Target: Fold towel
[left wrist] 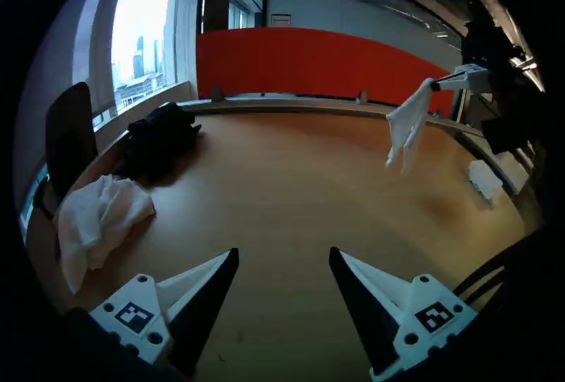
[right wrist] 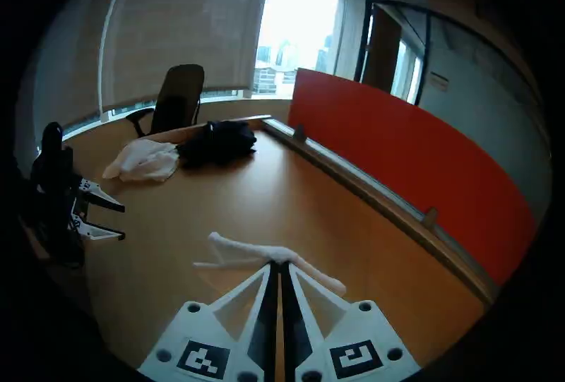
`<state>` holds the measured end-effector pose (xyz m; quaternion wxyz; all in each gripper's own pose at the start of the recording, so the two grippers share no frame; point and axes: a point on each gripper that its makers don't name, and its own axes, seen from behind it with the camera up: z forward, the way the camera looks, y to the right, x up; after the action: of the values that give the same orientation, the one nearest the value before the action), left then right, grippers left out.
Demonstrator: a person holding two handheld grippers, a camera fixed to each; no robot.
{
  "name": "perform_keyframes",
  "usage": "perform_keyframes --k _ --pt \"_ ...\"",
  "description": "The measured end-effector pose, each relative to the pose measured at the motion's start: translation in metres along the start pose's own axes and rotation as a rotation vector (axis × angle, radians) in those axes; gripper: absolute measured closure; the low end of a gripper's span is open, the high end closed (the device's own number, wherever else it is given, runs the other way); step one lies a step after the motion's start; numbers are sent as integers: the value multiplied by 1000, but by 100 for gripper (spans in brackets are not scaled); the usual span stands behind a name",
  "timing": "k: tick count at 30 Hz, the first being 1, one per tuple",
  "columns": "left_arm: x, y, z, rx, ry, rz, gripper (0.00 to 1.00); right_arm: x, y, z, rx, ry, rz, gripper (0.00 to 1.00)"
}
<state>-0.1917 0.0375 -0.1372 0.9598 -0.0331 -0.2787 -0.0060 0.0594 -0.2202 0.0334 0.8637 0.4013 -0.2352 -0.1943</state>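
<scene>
In the right gripper view my right gripper (right wrist: 280, 266) is shut on a small white towel (right wrist: 244, 251), which drapes across its fingertips above the wooden table (right wrist: 282, 198). The left gripper view shows the same towel (left wrist: 409, 124) hanging from the right gripper (left wrist: 436, 85) well above the table (left wrist: 296, 191) at the far right. My left gripper (left wrist: 282, 258) stands open low over the near table edge, nothing between its fingers. It appears in the right gripper view as the left gripper (right wrist: 116, 221) at the left.
A pile of white towels (left wrist: 99, 216) lies at the table's left, with a black bag or garment (left wrist: 159, 135) behind it. A folded white cloth (left wrist: 486, 178) lies at the right edge. A red divider (left wrist: 318, 64) runs along the far side. A dark chair (right wrist: 173, 99) stands by the window.
</scene>
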Motion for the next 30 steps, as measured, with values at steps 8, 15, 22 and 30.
perform_keyframes --k 8,15,22,30 --pt "2 5 5 -9 -3 -1 5 -15 26 -22 -34 -17 25 97" --pt "3 5 8 -7 -5 2 5 -34 51 -42 -68 -40 51 98" --pt "5 5 10 -6 -8 8 6 -53 79 -62 -102 -67 65 98" --pt "6 5 11 -3 -11 12 5 -79 112 -87 -147 -110 72 97"
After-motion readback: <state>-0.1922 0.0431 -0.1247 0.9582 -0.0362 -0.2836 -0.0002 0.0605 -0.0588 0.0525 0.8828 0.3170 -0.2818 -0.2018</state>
